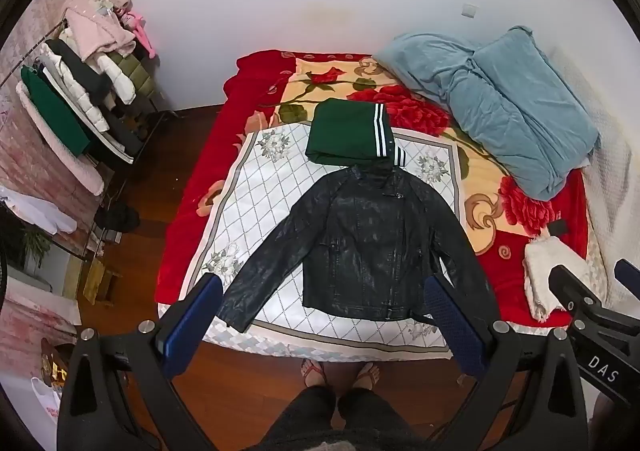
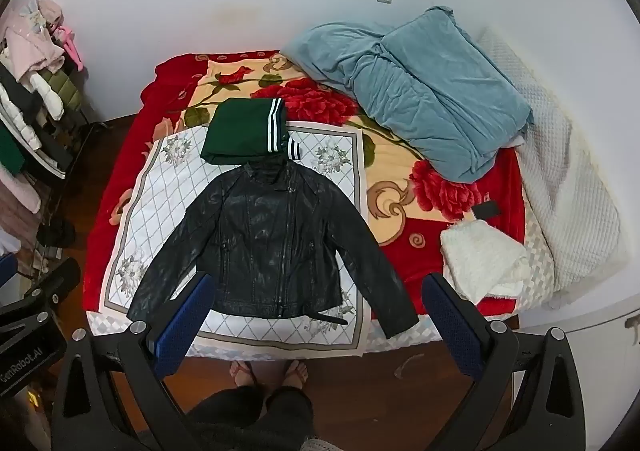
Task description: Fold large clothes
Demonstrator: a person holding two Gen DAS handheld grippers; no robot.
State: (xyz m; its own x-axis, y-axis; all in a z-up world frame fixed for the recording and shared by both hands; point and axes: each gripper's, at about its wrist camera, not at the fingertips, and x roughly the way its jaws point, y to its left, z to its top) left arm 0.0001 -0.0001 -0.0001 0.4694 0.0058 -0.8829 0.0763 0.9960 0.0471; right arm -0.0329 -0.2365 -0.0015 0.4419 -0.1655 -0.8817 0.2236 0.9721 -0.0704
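Observation:
A black leather jacket (image 1: 360, 239) lies flat, front up, sleeves spread, on a white checked cloth (image 1: 256, 187) on the bed; it also shows in the right wrist view (image 2: 268, 239). My left gripper (image 1: 324, 291) is open and empty, held high above the jacket's hem. My right gripper (image 2: 316, 287) is open and empty, also high above the hem. A folded green garment with white stripes (image 1: 348, 131) lies just beyond the collar, also seen from the right wrist (image 2: 240, 127).
A blue quilt (image 2: 420, 83) is heaped at the bed's far right. A white fluffy garment (image 2: 480, 259) lies at the near right. A clothes rack (image 1: 80, 91) stands left of the bed. The person's feet (image 1: 340, 371) stand on the wooden floor at the bed's near edge.

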